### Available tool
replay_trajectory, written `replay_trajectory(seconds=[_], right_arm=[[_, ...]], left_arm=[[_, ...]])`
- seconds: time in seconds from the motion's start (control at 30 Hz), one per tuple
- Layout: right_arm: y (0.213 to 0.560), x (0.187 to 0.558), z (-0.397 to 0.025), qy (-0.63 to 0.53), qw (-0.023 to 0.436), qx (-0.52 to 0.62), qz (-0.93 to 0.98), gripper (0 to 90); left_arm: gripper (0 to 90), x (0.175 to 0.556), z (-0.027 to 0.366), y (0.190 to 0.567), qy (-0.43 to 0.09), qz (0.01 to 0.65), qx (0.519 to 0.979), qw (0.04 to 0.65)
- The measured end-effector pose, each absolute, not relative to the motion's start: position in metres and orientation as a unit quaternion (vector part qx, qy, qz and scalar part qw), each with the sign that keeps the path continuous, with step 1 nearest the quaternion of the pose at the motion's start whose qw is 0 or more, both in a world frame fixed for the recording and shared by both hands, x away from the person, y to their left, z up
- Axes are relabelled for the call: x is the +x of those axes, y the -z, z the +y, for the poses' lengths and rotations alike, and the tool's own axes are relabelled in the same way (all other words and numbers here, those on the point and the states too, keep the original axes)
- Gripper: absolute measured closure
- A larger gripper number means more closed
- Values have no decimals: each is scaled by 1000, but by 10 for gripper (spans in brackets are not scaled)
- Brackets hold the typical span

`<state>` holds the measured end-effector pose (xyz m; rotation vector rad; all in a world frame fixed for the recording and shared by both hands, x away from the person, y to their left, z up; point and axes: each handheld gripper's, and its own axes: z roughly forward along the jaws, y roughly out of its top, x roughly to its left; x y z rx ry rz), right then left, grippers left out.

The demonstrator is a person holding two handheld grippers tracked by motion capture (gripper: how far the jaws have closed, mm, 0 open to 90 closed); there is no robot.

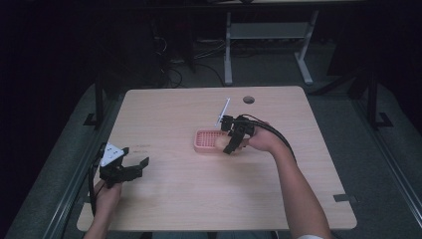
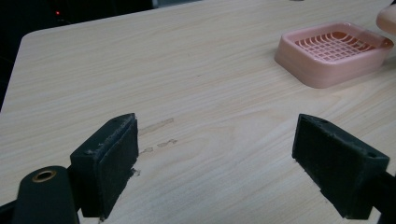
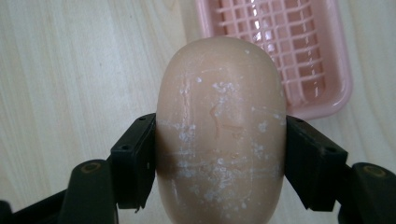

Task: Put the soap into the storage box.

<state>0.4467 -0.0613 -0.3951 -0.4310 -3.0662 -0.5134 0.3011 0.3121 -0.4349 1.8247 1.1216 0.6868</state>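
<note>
A light wooden surface [image 1: 209, 199] carries a pink soap dish [image 1: 208, 140] with a grid-patterned bottom, sitting a little right of the middle. The person's right hand [image 1: 263, 141] holds the right hand-held gripper [image 1: 231, 147] at the right edge of the dish, angled downward. In the right gripper view, its two black jaws are pinching a rounded, pale peach bar of soap [image 3: 220, 135] from both sides; the pads press against the soap's flanks. The soap's surface is scuffed with whitish flecks and faint scratches. The soap is held above the surface, with the soap dish [image 3: 285, 51] lying beyond it, toward the upper right of that view; part of the soap overlaps the near edge of the dish in the picture. A thin white strip stands up from the top of the right gripper in the high view.

The left hand [image 1: 106, 195] holds the left hand-held gripper [image 1: 133, 167] near the front left corner of the surface, well apart from the dish. Its jaws are spread wide with nothing between them, as the left gripper view shows: the two black pads [image 2: 112, 163] stand far apart over bare wood. In that view the soap dish [image 2: 327, 58] lies farther off at the upper right, and a few faint marks show on the wood between the jaws.
</note>
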Motion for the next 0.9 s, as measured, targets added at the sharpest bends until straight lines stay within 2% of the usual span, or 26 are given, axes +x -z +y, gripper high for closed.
replay_trajectory(seconds=[0.9], right_arm=[[387,472,-32,159,5,-126,-979,319]], left_arm=[[142,301,313,434,-275,451,731,432]])
